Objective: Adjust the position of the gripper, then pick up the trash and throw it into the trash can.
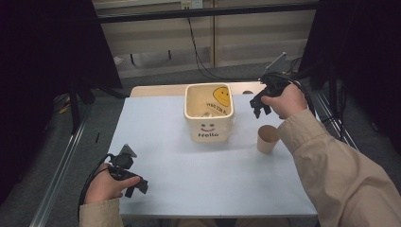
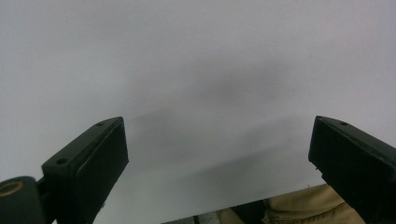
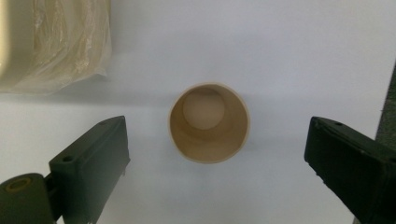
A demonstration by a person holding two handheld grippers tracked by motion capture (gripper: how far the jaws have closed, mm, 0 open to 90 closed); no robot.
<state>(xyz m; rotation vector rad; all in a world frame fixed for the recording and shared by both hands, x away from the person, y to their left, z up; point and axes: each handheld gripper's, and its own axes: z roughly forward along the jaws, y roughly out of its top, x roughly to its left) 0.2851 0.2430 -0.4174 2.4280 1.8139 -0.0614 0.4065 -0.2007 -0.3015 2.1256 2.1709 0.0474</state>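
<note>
Table (image 1: 189, 179): bin (image 1: 209, 112) contents unclear beside paper cup (image 1: 267, 138).

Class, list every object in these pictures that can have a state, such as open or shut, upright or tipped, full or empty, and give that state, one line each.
Small tan paper cup: upright on the table, open top, empty.
Cream square bin with smiley face and "Hello" print: upright, open top, clear plastic liner inside.
Left gripper: open, holding nothing, above bare table.
Right gripper: open, holding nothing, over the cup, not touching it.
</note>
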